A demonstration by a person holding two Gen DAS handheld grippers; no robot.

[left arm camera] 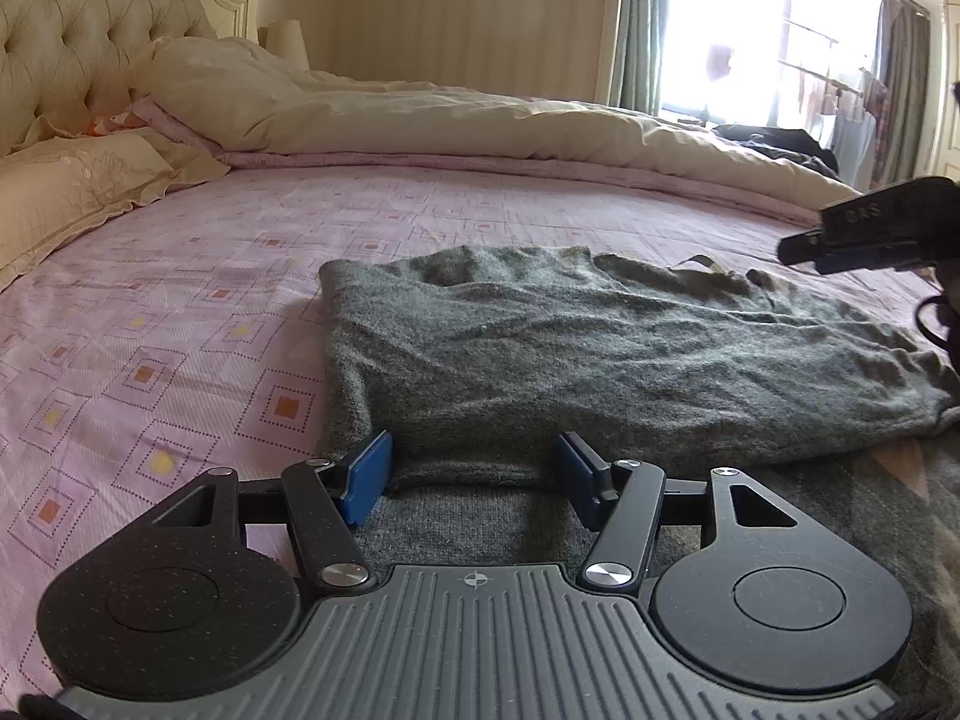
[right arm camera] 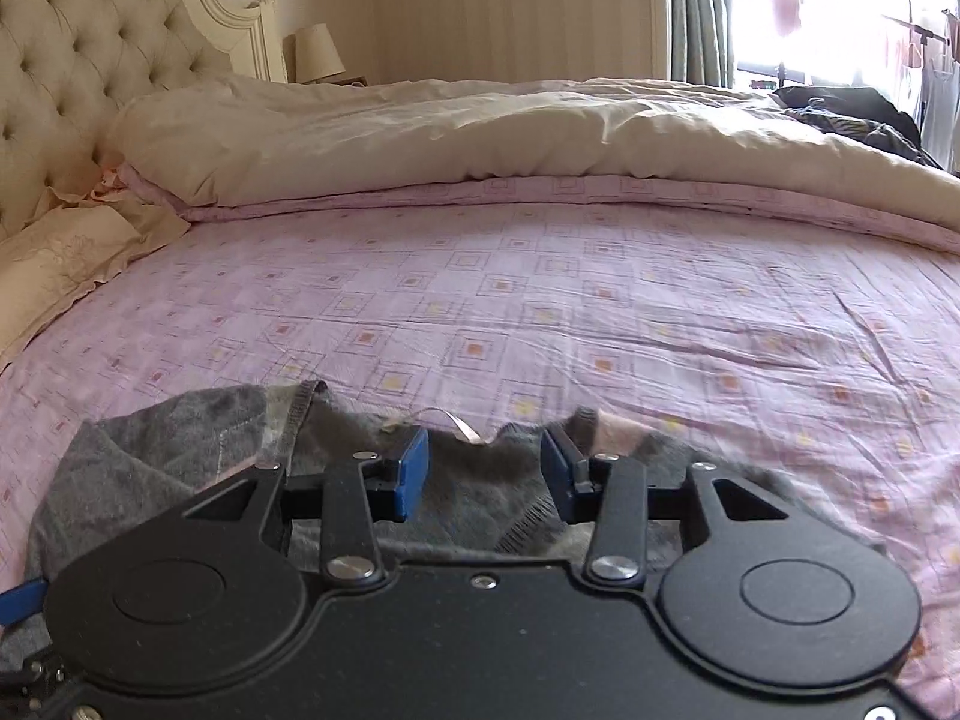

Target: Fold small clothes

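While both wrist cameras look across a wide bed, a grey knitted garment (left arm camera: pixel 540 354) lies spread on the pink patterned sheet (left arm camera: pixel 180 312) near the close edge of the mattress. From the left wrist view, the left gripper (left arm camera: pixel 474 471) sits low over the near hem of the garment, its two blue pads (left arm camera: pixel 367 477) standing apart with a raised fold of grey knit between them; whether the pads actually press on that fold is unclear, and a gap shows on either side. At the right edge of the same view, the right gripper (left arm camera: pixel 798 252) appears as a dark shape above the far right corner of the garment, close to a pale label or ribbon at the neckline. From the right wrist view, the right gripper (right arm camera: pixel 485 468) hovers over the garment's rumpled upper edge, its blue pads (right arm camera: pixel 413 471) apart and nothing clamped between them, with the grey cloth lying below and the pale ribbon (right arm camera: pixel 456 423) just beyond the fingertips. Beyond the garment, the sheet stretches to a cream duvet (right arm camera: pixel 480 132) rolled back across the far side of the bed. A tufted cream headboard (right arm camera: pixel 78 60) rises at the left with a frilled pillow (left arm camera: pixel 66 192) beside it, and a bright window (left arm camera: pixel 750 30) with grey-green curtains fills the upper right.
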